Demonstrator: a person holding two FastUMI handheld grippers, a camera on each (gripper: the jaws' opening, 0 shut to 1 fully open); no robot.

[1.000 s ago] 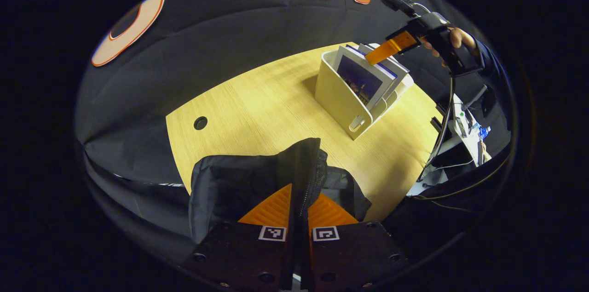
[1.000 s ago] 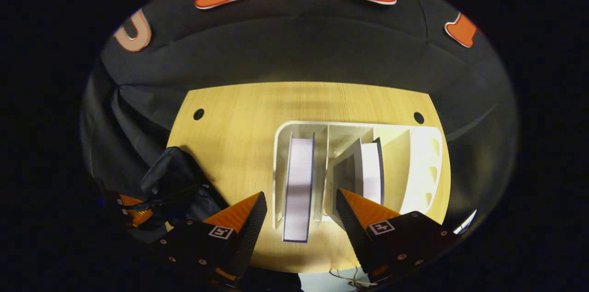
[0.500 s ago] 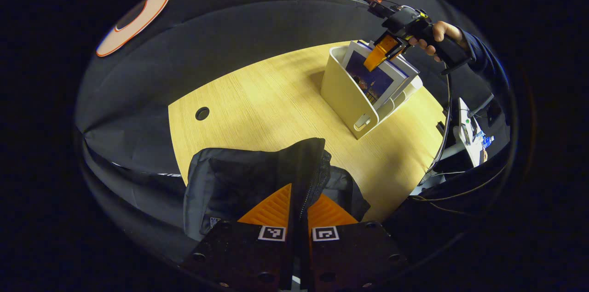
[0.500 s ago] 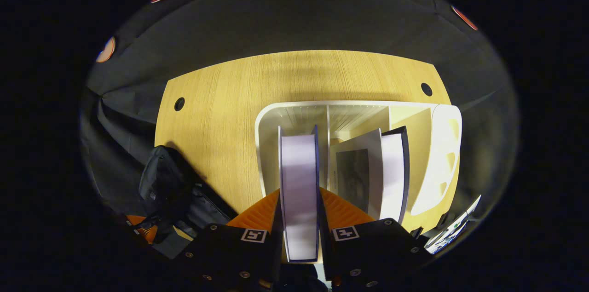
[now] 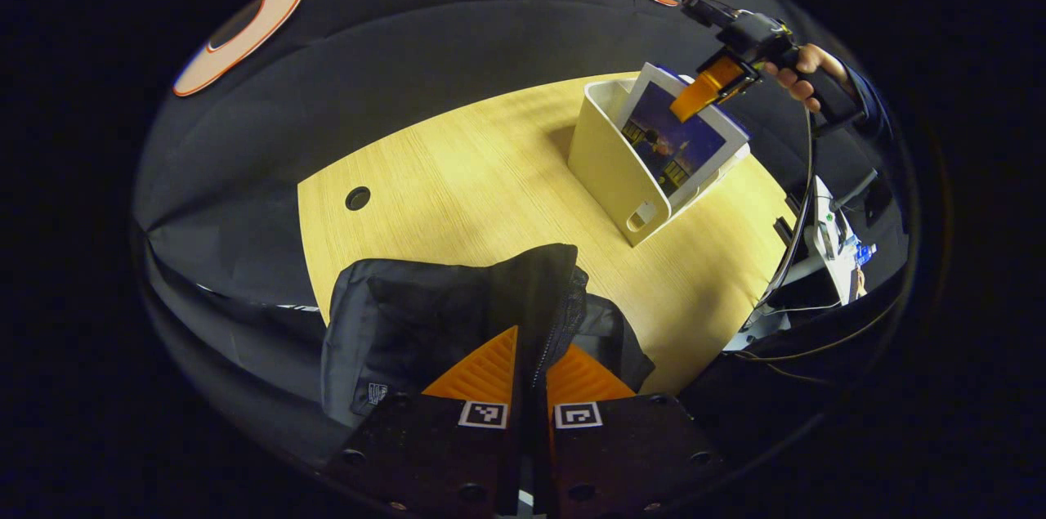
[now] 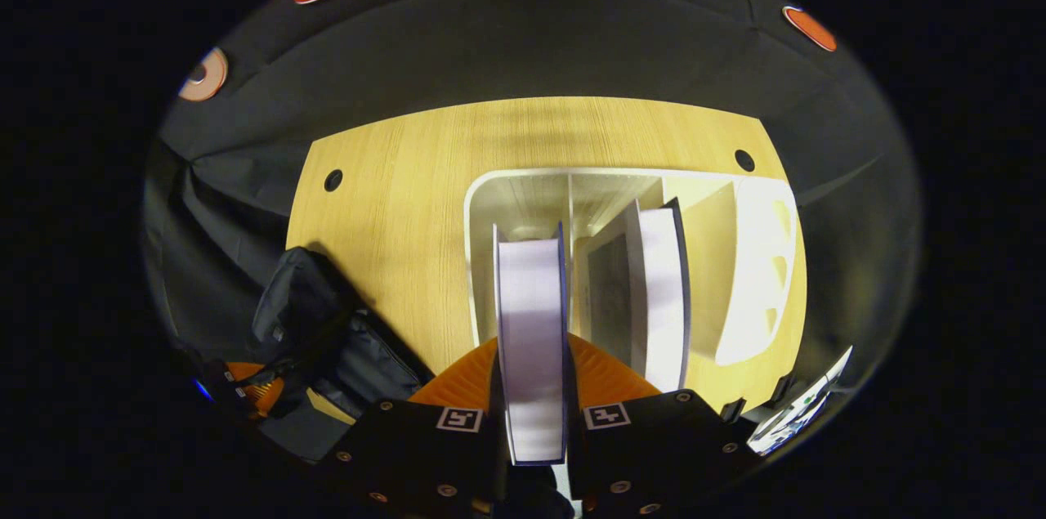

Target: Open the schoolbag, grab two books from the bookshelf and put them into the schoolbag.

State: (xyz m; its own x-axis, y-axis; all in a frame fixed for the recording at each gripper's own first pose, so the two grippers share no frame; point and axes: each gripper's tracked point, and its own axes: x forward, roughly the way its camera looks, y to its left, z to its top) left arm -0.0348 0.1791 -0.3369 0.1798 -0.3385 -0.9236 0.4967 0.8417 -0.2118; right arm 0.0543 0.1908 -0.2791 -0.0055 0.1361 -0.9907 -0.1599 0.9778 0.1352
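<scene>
Left gripper view: wooden tabletop (image 5: 458,176), black cloth wall behind. Left tongs (image 5: 531,372) pinching schoolbag (image 5: 441,315) rim, near the bookshelf (image 5: 609,159).

Right gripper view: right tongs (image 6: 531,372) pinching book (image 6: 531,331), spine upright, in the bookshelf's left compartment; second book (image 6: 662,290) beside.

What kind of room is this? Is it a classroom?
Probably not: it looks like a recording booth. A wooden table stands against black cloth walls, with a bookshelf, a schoolbag and cables beside it.
</scene>
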